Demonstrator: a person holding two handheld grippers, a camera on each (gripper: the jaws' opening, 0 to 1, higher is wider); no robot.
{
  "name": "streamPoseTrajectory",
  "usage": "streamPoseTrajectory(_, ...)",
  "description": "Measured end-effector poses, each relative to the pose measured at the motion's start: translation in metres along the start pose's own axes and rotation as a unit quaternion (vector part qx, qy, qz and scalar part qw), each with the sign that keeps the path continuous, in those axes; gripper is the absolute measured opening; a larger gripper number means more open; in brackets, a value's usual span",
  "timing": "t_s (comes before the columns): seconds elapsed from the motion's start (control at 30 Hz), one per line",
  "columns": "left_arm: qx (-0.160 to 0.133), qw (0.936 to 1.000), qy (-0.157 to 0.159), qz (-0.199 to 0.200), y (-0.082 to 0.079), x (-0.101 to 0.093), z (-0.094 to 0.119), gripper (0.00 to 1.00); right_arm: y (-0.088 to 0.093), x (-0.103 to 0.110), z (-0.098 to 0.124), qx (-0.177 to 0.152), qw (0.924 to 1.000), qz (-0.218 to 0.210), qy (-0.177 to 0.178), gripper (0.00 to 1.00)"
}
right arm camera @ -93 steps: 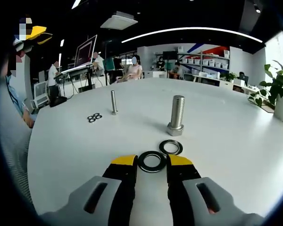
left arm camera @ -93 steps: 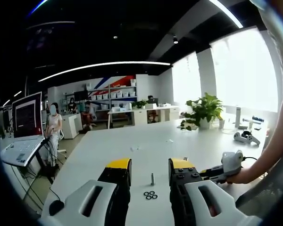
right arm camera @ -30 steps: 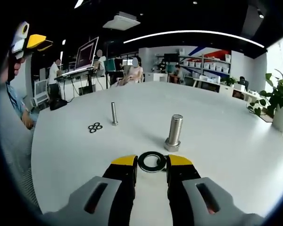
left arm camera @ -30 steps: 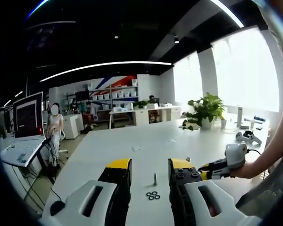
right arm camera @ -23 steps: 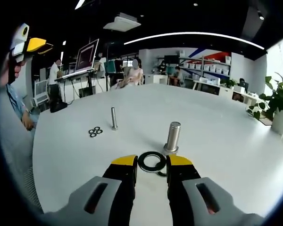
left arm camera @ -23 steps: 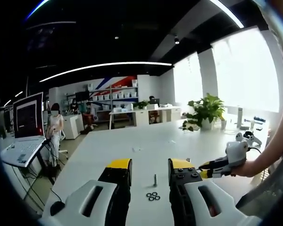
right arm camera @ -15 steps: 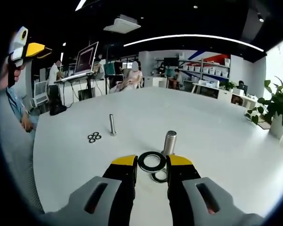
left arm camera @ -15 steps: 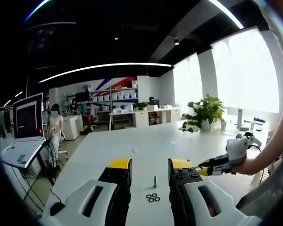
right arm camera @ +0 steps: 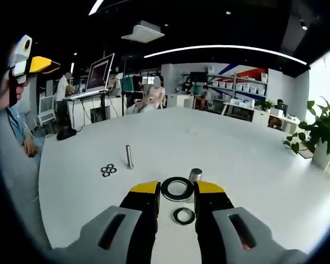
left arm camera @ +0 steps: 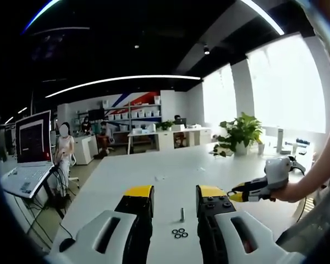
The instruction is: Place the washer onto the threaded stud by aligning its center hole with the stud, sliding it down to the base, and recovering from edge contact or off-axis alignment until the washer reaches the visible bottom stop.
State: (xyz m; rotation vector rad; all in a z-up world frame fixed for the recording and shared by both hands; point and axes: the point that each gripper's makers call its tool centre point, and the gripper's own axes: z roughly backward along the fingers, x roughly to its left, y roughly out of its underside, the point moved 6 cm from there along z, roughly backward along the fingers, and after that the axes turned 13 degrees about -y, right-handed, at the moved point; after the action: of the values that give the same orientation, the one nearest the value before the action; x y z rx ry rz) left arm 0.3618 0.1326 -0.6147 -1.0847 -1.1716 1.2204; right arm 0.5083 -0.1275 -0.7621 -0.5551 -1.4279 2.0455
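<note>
**Washer held just beside the stud top**

The right gripper (right arm camera: 177,188) pinches a dark washer (right arm camera: 177,188) flat between its yellow tips. The large threaded stud (right arm camera: 195,175) rises at one o'clock, a spare washer (right arm camera: 183,215) at six. The left gripper (left arm camera: 174,192) stands parted, empty.

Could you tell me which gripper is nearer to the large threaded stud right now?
The right gripper is nearer: it holds a washer just before the large stud, whose top peeks past its jaw. The left gripper hangs back by the thin stud.
</note>
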Motion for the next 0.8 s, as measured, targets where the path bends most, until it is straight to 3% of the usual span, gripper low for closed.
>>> streamPoseTrajectory(0.8, 0.003, 1.0000, -0.003, -0.001, 0.001, 0.000, -0.002, 0.28, -0.018, -0.017, -0.014, -0.013, 0.9999, 0.007, 0.008, 0.26)
